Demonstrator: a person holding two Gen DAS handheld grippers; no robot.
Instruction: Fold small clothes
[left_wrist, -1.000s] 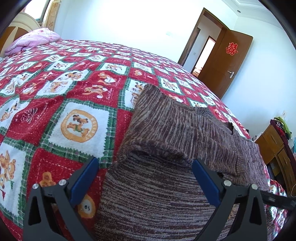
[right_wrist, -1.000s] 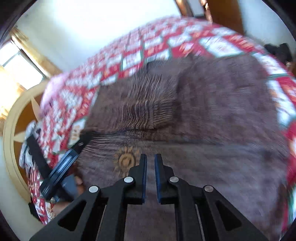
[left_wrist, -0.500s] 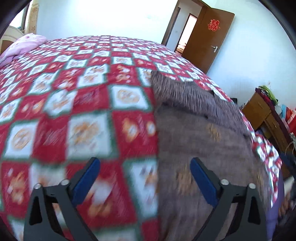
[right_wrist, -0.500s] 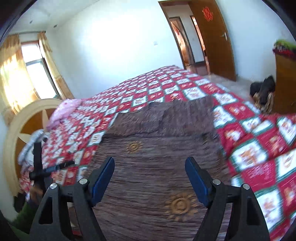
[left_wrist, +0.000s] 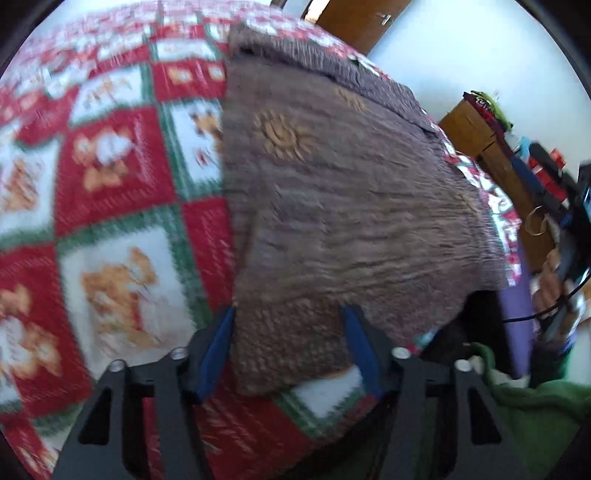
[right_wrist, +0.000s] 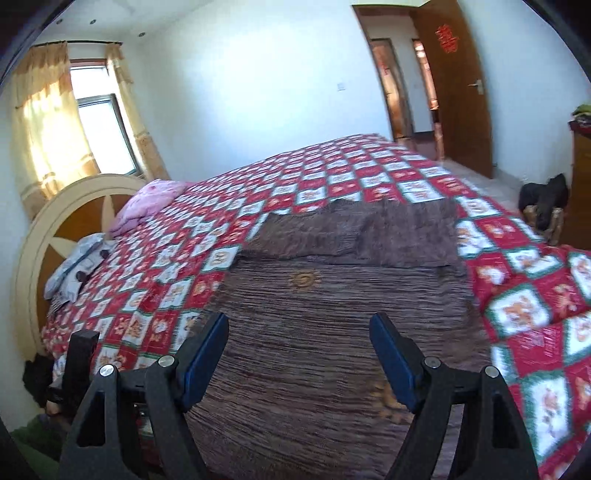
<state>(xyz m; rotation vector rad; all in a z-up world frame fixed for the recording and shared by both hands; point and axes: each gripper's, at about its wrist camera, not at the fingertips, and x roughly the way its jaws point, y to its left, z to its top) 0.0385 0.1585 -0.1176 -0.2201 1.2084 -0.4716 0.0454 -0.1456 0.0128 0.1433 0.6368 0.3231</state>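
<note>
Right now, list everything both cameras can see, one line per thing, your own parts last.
sweater: one, brown knit with gold sun motifs, spread flat on the bed, sleeves folded across its far end
quilt: one, red, white and green check, covering the bed
pink bedding: one bundle, by the headboard
headboard: one, cream and brown, round
grey clothes: one pile, near the headboard
curtains: yellow, at the window
door: one, brown, open, red emblem on it
wooden cabinet: one, brown, cluttered top
left tongs: open, straddling the sweater's near corner
right tongs: open, above the sweater
</note>
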